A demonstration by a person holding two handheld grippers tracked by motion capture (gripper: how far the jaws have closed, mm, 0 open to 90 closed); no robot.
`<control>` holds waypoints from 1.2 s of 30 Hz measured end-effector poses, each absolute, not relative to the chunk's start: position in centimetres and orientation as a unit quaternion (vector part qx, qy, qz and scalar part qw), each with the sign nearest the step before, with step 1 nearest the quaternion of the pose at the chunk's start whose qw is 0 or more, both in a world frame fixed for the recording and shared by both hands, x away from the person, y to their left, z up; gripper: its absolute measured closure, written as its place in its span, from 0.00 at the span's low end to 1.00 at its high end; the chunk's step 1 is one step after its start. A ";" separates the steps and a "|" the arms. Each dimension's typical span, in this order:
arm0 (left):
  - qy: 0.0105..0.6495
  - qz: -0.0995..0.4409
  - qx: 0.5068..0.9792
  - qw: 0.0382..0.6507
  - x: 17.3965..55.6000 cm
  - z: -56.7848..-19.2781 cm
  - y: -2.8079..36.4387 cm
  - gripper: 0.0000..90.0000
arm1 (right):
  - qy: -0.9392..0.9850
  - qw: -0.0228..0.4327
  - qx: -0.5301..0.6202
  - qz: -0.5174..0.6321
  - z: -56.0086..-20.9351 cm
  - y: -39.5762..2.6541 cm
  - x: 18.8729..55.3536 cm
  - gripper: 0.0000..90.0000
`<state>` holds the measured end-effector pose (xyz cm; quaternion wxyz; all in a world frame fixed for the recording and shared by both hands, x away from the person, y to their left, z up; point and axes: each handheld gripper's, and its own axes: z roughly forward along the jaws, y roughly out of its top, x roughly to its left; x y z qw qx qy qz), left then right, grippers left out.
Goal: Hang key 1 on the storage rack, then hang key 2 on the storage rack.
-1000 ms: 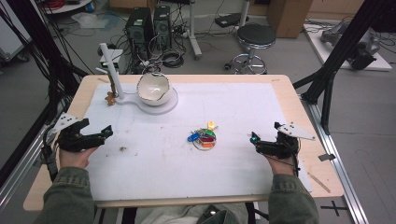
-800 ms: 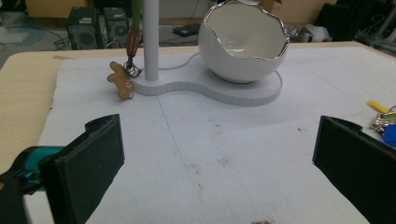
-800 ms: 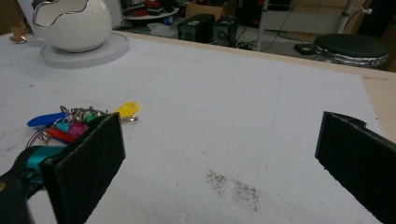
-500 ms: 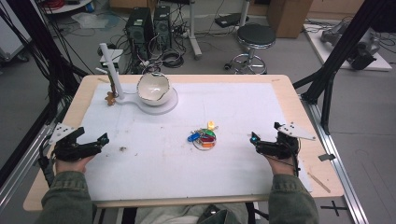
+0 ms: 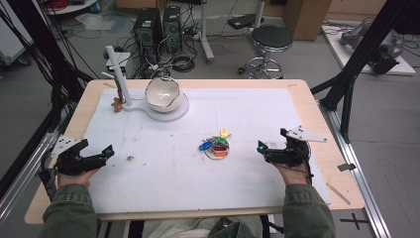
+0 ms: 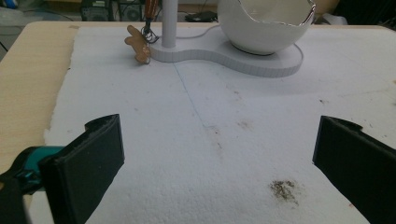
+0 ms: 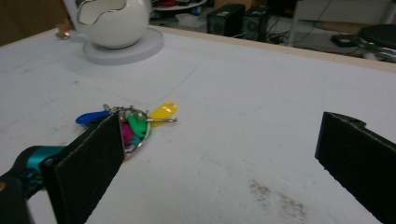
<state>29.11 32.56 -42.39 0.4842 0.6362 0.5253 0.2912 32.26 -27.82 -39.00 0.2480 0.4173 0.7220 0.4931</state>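
Near the middle of the counter [image 5: 317, 104], on the white foam sheet [image 5: 163, 183] that covers most of it, lies a bunch of coloured key tags [image 5: 216, 145] on a metal ring, with blue, green, pink, orange and yellow tabs fanned out flat. The right gripper [image 5: 264, 148] rests low over the sheet just to the right of the bunch, apart from it, held in the person's right hand [image 5: 289, 171] near the right edge; in the right gripper view its two black jaws stand wide apart with nothing between them, and the key tags [image 7: 133, 122] lie just beyond the left jaw. The left gripper [image 5: 105, 152] sits by the left edge of the counter, well apart from the bunch, gripped in the left hand [image 5: 74, 176]; in the left gripper view its jaws are likewise spread wide and hold nothing, above bare foam with a small brown stain [image 6: 284, 190]. Toward the far left corner stands a white base [image 5: 161, 106] carrying a cracked-egg-shaped bowl [image 5: 162, 93] and an upright white post [image 5: 118, 74], with a small brown figure [image 5: 117, 104] touching the base's left end.
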 end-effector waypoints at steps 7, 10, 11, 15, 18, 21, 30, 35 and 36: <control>0.523 0.288 0.638 0.486 29.1 -42.4 32.5 0.03 | 0.761 0.217 0.382 0.478 -38.7 -25.2 32.8 0.01; 0.522 0.287 0.639 0.487 29.1 -42.4 32.5 0.03 | 0.784 0.201 0.365 0.461 -38.8 -23.8 33.4 0.01; 0.521 0.287 0.639 0.488 29.1 -42.4 32.5 0.03 | 0.791 0.195 0.360 0.454 -38.8 -23.3 33.6 0.01; 0.520 0.288 0.637 0.491 29.1 -42.4 32.6 0.03 | 0.808 0.184 0.343 0.443 -39.1 -21.7 34.1 0.01; 0.521 0.287 0.637 0.491 29.2 -42.4 32.7 0.03 | 0.813 0.175 0.335 0.442 -39.1 -20.8 34.1 0.01; 0.521 0.286 0.635 0.493 29.1 -42.4 32.7 0.03 | 0.816 0.169 0.330 0.444 -39.1 -20.1 34.2 0.01; 0.519 0.286 0.637 0.493 29.1 -42.4 32.7 0.03 | 0.826 0.155 0.318 0.439 -39.3 -18.5 34.4 0.01; 0.519 0.286 0.635 0.495 29.1 -42.4 32.7 0.03 | 0.828 0.148 0.315 0.440 -39.4 -18.0 34.7 0.01; 0.520 0.286 0.635 0.495 29.1 -42.4 32.7 0.03 | 0.828 0.146 0.315 0.440 -39.4 -17.9 34.8 0.01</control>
